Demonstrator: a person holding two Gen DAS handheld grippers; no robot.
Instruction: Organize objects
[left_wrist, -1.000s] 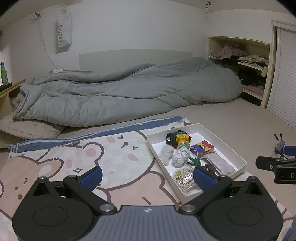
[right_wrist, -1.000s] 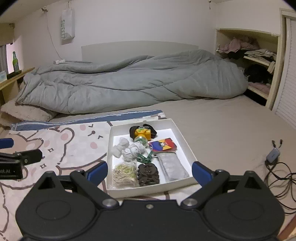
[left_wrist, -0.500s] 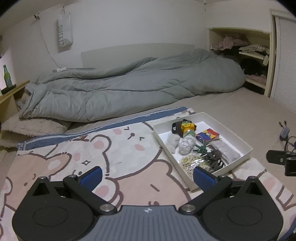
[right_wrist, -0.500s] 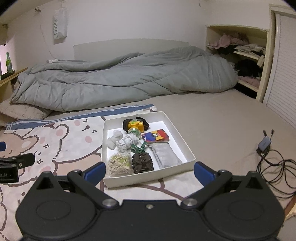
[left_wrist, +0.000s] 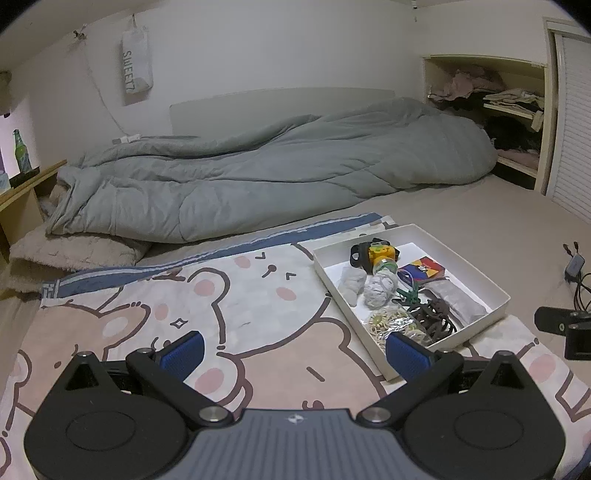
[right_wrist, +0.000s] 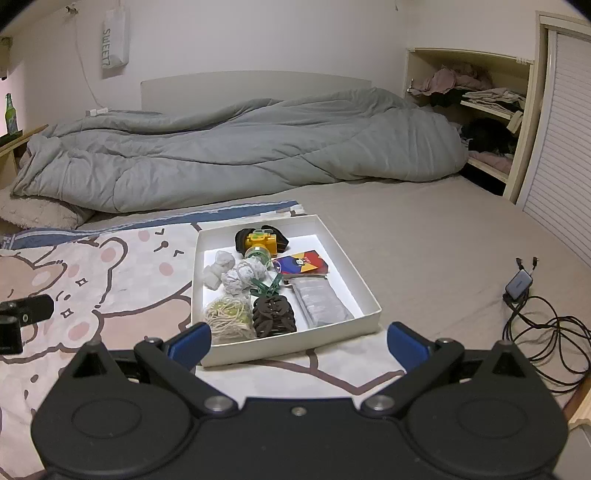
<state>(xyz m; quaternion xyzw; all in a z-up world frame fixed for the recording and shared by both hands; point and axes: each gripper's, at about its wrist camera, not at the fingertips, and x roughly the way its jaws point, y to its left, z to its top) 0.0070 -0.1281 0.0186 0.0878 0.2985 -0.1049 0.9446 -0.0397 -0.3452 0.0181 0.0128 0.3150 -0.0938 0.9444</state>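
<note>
a shallow white cardboard box sits on a pink-and-cream blanket printed with cartoon bears, spread over the bed's beige sheet. the left hand-held gripper hovers above the blanket with its blue-padded fingers spread wide and nothing between them; the box lies ahead and to its right, its near corner just by the right fingertip. the right hand-held gripper is likewise spread and empty, held low just in front of the box's near wall. inside the box, at the far end, a small yellow toy camera with a black strap lies beside a flat multicoloured card packet. toward the left wall are crumpled white tissue wads, with green plastic clips next to them. at the near end a clear bag of pale rubber bands touches a bundle of dark brown hair ties, and a grey wrapped flat pack lies along the right wall. behind, a rumpled grey quilted duvet lies across the bed, and a black cable with a small grey adapter rests on the sheet well to the right of the box.
</note>
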